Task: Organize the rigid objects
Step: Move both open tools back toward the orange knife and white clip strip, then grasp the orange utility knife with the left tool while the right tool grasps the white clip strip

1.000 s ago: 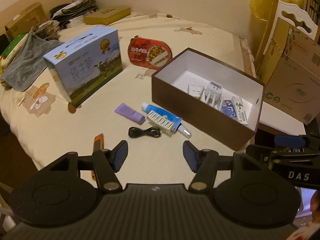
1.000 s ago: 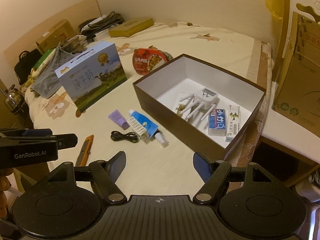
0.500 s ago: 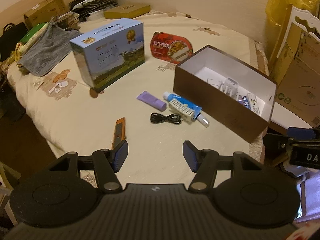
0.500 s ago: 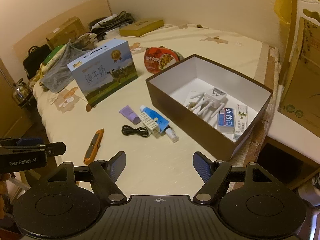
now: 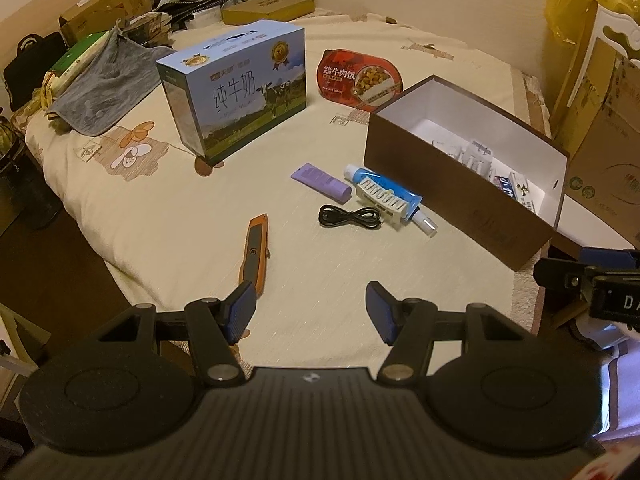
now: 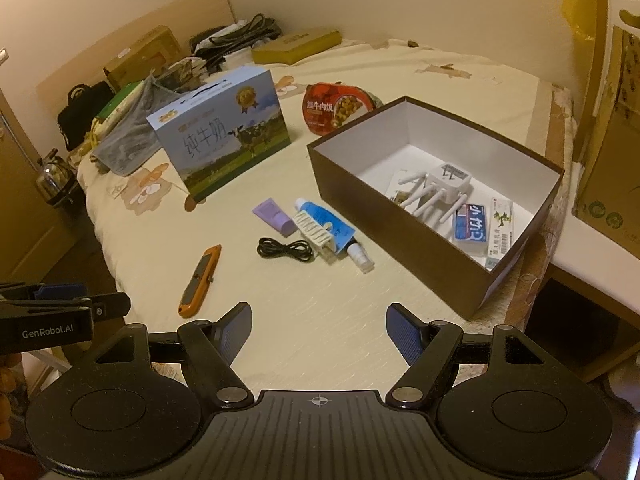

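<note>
Left tongs [image 5: 306, 307] and right tongs [image 6: 319, 327] are hovering released, grasping nothing. Orange utility knife [image 5: 255, 251], black cable [image 5: 349, 216], purple tube [image 5: 321, 182] and blue tube [image 5: 386, 192] are lying just left of the brown box [image 5: 456, 194]; a white router [image 6: 438, 192] is sitting inside it.

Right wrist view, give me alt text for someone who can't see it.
An open, empty right claw hangs above a cream tablecloth beside an open brown cardboard box holding a white router. Outside lie an orange utility knife, coiled black cable, purple tube and blue tube.
</note>
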